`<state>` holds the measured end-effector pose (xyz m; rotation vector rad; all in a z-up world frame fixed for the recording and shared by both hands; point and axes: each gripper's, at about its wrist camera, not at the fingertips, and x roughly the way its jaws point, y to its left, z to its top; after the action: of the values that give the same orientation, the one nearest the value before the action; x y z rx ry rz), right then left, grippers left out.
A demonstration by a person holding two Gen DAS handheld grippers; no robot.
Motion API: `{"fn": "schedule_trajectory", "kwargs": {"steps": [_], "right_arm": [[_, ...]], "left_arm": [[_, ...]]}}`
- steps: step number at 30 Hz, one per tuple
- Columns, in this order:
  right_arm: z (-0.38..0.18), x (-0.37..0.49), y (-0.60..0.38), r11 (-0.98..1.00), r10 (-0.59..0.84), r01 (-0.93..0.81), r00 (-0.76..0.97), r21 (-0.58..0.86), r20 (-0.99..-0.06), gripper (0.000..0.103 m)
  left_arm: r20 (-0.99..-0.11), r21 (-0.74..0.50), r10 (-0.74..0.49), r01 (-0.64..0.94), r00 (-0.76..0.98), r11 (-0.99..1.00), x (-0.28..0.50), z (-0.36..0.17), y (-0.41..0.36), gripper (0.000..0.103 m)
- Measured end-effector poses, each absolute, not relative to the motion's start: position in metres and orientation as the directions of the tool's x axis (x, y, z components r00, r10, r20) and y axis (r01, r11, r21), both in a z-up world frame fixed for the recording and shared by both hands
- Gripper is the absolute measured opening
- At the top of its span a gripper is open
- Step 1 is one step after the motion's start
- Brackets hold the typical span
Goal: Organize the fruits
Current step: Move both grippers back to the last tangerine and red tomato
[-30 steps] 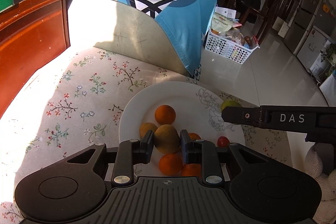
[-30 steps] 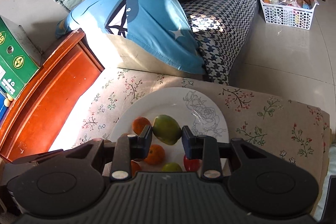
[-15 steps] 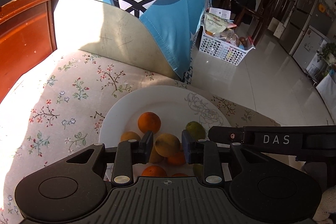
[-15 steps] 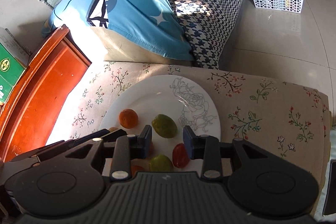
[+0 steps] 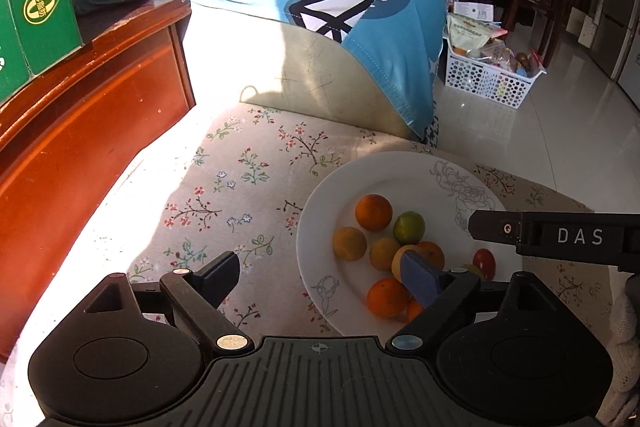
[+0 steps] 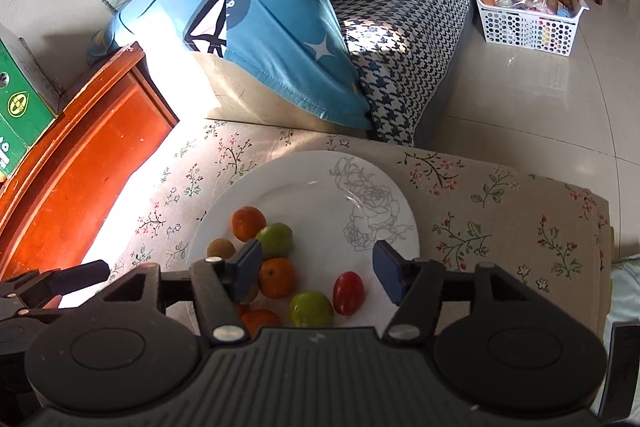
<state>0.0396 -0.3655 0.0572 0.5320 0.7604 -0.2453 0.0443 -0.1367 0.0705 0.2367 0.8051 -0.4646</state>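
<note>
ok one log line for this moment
left claw: open, empty | right claw: open, empty | fruits: all on plate

Sunlit tiled floor (image 6: 540, 99) — houndstooth sofa (image 6: 404, 39), red wooden cabinet (image 5: 88, 115).

Both grippers just let go. A second ago the left gripper (image 5: 320, 275) was pinched on a yellowish fruit (image 5: 400, 261) and the right gripper (image 6: 318, 269) on a green one (image 6: 276, 239); now both sets of jaws are spread wide with nothing between them. Both fruits sit on the white plate (image 6: 320, 171) with the rest, I think touching the pile. The left one has also swung off to the left, over the floral cloth (image 5: 240, 187).
</note>
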Motion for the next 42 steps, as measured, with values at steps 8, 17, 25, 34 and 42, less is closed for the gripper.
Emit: {"fn": "schedule_trajectory", "kwargs": {"steps": [8, 17, 25, 34, 42], "right_arm": [[0.066, 0.034, -0.339, 0.885, -0.025, 0.341, 0.713, 0.316, -0.701, 0.068], [0.068, 0.03, -0.316, 0.904, -0.035, 0.324, 0.707, 0.279, -0.707, 0.073], [0.069, 0.025, -0.305, 0.905, -0.037, 0.323, 0.71, 0.278, -0.703, 0.073], [0.065, 0.032, -0.285, 0.924, 0.014, 0.262, 0.706, 0.279, -0.709, 0.073], [0.058, 0.038, -0.251, 0.951, 0.115, 0.128, 0.7, 0.282, -0.705, 0.068]], "left_arm": [[-0.762, 0.015, -0.31, 0.494, 0.569, 0.869, 0.024, 0.073, -0.117, 0.095], [-0.782, 0.066, -0.262, 0.493, 0.566, 0.867, 0.016, 0.066, -0.106, 0.095], [-0.795, 0.064, -0.23, 0.456, 0.561, 0.888, 0.025, 0.066, -0.089, 0.095], [-0.809, 0.031, -0.199, 0.379, 0.553, 0.925, 0.043, 0.068, -0.055, 0.095], [-0.805, -0.019, -0.179, 0.277, 0.566, 0.961, 0.056, 0.072, -0.021, 0.095]]}}
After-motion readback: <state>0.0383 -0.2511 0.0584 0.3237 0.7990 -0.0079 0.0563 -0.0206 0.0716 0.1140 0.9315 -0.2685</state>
